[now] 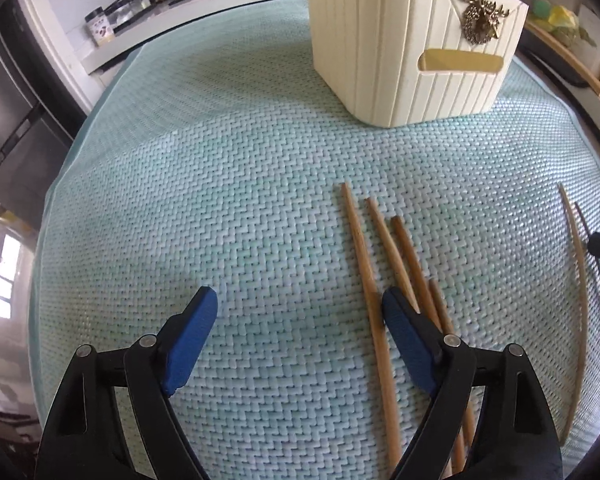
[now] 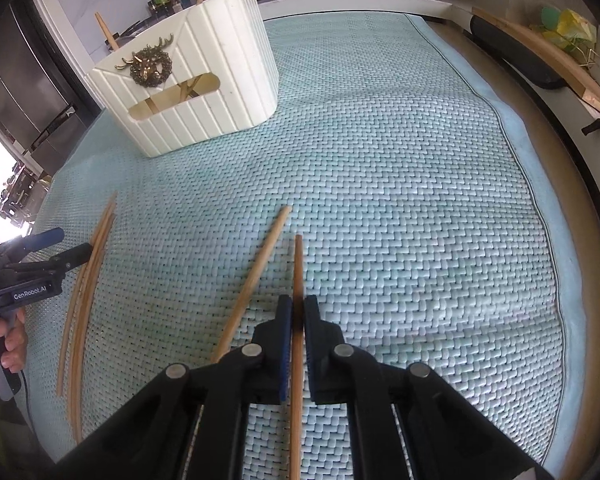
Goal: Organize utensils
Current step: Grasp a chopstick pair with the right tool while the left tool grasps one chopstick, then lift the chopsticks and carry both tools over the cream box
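Nearest in the right wrist view, the right gripper (image 2: pixel 296 312) has its blue pads pressed against a single chopstick (image 2: pixel 297 276), which runs lengthwise between them with its tip pointing toward the cream holder (image 2: pixel 204 92). A second loose chopstick (image 2: pixel 256 276) lies just beside it on the woven mat (image 2: pixel 420 220), angled toward the holder; whether the held stick is lifted off the mat cannot be told.

In the left wrist view, the left gripper (image 1: pixel 298 304) is spread wide and holds nothing. Its right pad sits over a cluster of four chopsticks (image 1: pixel 384 248) lying nearer than the holder (image 1: pixel 416 52), and two more thin sticks (image 1: pixel 580 280) lie further out to the holder's right.

Furthest off, the holder stands upright at the mat's far side, with a few sticks already poking from its top.

Judging risks: the grip runs along the stick rather than across it, so the stick could slide or pivot when raised toward the holder. It could also nudge its neighbour and roll it away. A tilted stick may strike the holder's rim rather than drop inside.
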Demonstrator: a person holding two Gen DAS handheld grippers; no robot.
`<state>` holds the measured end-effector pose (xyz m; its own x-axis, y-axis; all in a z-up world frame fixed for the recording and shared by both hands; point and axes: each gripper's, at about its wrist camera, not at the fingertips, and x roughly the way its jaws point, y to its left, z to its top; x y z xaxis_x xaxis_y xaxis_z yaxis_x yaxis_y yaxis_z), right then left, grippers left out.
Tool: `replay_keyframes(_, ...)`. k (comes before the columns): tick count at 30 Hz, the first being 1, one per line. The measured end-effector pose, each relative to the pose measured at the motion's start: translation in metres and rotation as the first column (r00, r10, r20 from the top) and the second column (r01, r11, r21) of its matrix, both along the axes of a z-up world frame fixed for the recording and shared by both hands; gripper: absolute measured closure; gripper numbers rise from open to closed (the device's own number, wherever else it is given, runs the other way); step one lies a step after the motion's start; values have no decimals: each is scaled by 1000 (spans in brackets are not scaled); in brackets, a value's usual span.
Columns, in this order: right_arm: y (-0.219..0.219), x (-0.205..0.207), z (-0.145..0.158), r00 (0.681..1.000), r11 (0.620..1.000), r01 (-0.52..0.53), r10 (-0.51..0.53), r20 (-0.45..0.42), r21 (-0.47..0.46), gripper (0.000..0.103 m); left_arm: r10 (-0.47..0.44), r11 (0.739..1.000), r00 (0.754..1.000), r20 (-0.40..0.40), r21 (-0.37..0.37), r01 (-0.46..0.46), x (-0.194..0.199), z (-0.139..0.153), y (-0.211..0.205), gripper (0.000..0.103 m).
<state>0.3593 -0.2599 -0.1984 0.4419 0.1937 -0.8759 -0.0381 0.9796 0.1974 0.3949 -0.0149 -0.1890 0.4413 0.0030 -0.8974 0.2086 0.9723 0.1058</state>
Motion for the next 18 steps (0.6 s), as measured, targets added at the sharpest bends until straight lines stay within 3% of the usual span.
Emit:
replay_keyframes(6,-17,-6,-1,999,1000,-16,17,-28,23,97,0,1000,1000,-11,-2,0,6,1,5,17)
replay_keyframes(8,-21,9,-1,998,999,-45,45,-50,0,96,-15,1000,1000,-18,-5,15,19,0,0,19)
replay_keyframes(11,-19,23,0,993,997,-76,75,-89,-8,97,-44,998,998,-38,-49,42,29,2,-9,43)
replay_keyframes(13,-17,29,1,990,994,-105,102,-100,-25,97,-69,996,997,-46,-63,66,31,5,-15,78)
replay_keyframes(14,-17,31,2,989,994,-111,108,-105,-21,97,-82,995,995,-52,-54,79,32,6,-18,90)
replay_keyframes(15,-19,31,3,988,994,-112,110,-106,-14,97,-91,995,994,-58,-47,88,34,6,-19,96)
replay_keyframes(18,-34,27,14,995,997,-66,68,-75,27,97,-103,992,993,-49,-83,99,31,15,-14,99)
